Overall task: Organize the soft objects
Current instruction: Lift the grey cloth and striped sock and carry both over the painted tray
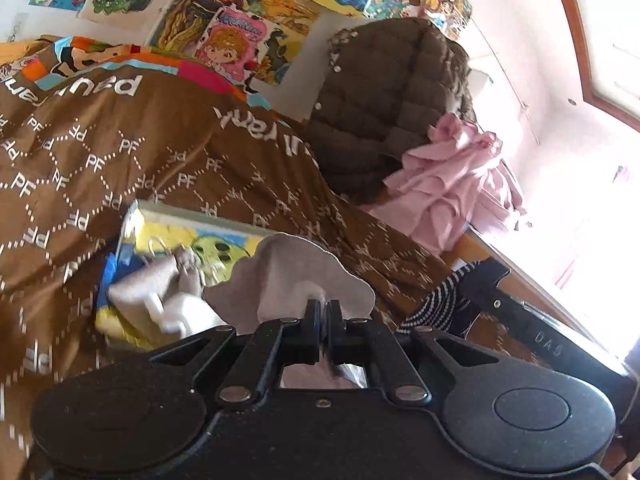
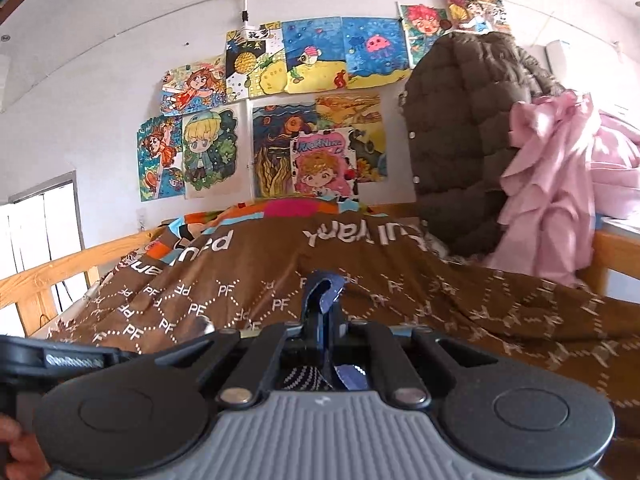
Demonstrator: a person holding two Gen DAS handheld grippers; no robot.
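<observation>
My left gripper (image 1: 323, 305) is shut on a pale grey-pink sock (image 1: 296, 276) with a scalloped cuff, held above the brown bedspread (image 1: 160, 152). Beside it lies a yellow picture box (image 1: 168, 240) with pale socks (image 1: 160, 292) on it. My right gripper (image 2: 322, 312) is shut on a dark blue striped sock (image 2: 320, 284); its striped end hangs under the jaws (image 2: 300, 378). That striped sock (image 1: 436, 300) and the right gripper's body also show at the right of the left wrist view.
A brown quilted jacket (image 2: 460, 128) and a pink garment (image 2: 548, 184) hang at the bed's right end. A wooden bed rail (image 2: 48, 276) runs along the left. Drawings (image 2: 304, 120) cover the wall behind the bed.
</observation>
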